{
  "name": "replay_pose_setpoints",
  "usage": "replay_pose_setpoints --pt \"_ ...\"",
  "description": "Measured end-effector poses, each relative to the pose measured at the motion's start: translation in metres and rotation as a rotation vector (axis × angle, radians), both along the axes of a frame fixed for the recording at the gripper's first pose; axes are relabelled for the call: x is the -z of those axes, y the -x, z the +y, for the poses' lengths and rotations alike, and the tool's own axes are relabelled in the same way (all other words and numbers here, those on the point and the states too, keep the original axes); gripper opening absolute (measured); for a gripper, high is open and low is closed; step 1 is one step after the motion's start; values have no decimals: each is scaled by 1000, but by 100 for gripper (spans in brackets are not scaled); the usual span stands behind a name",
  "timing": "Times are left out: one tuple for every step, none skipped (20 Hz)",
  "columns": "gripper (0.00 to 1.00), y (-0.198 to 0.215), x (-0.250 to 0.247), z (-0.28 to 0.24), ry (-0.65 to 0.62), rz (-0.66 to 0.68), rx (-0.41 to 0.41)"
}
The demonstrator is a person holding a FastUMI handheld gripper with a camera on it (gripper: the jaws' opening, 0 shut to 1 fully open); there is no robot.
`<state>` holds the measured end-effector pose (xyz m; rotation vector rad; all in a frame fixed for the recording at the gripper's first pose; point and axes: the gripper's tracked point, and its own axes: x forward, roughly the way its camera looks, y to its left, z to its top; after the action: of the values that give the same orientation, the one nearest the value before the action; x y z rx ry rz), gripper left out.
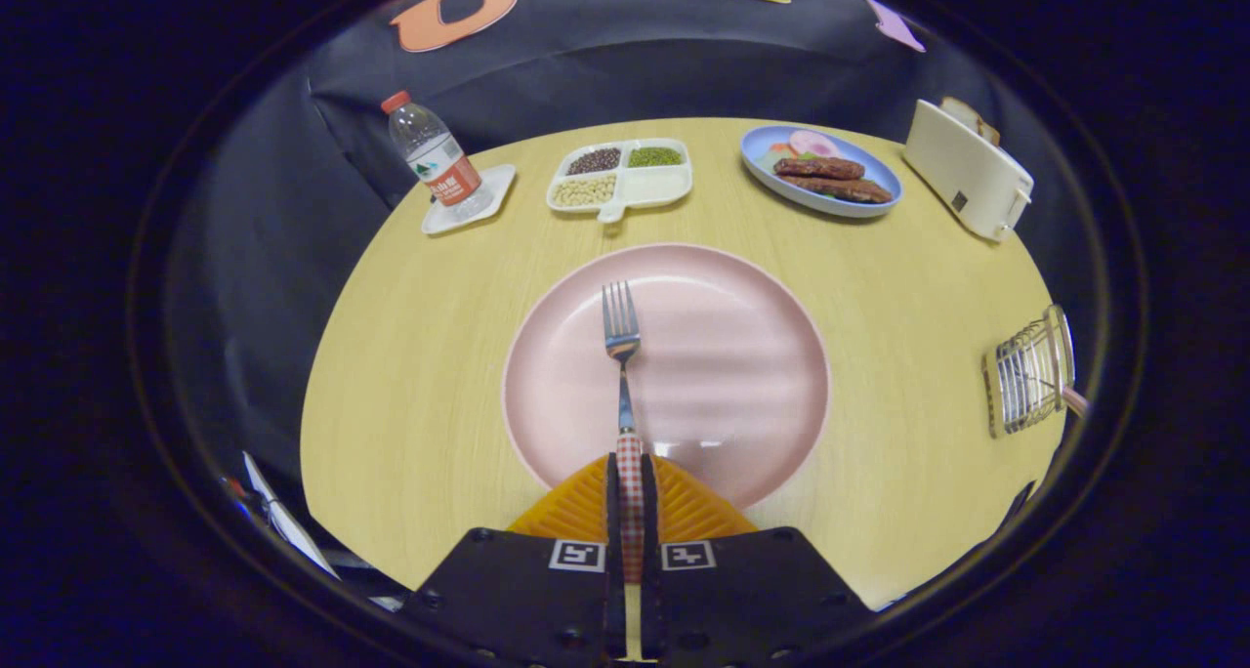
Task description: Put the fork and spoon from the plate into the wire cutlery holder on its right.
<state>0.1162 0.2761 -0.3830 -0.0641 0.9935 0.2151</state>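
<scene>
- Gripper point(631, 492): fingers closed on the fork handle, one each side, so a lift looks ready.
- Fork point(621, 355): metal tines and neck, red-checked handle; lies straight ahead over the plate, tines pointing away.
- Plate point(742, 375): pink, round, mid-bench.
- Holder point(1025, 375): wire basket, well right of the plate; a pink handle pokes out, likely the spoon, cannot confirm.
- Bench point(410, 375): pale wood; bottle, sectioned tray, food dish, toaster along the far side.

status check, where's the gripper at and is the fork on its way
Gripper shut on fork handle, tines over pink plate. Wire cutlery holder off right, something pink already inside. Table between bare.
</scene>
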Motion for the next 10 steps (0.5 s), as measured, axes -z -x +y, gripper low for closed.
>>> replay_pose_setpoints --pt "6 2 -8 -5 3 -12 -11" --pt "6 4 -17 -11 4 -27 -24" --pt "6 5 -25 -19 8 -37 -36" --pt "6 7 -33 -27 8 -46 -44" --pt "6 9 -41 -36 8 -50 -51" --pt "6 10 -48 -46 8 -55 -55" --pt "6 12 -55 -57 8 -60 -59" --pt "6 13 -62 -68 12 -63 -67" --pt "6 15 -67 -80 17 -64 -73" --pt "6 16 -73 -92 19 -67 -79"
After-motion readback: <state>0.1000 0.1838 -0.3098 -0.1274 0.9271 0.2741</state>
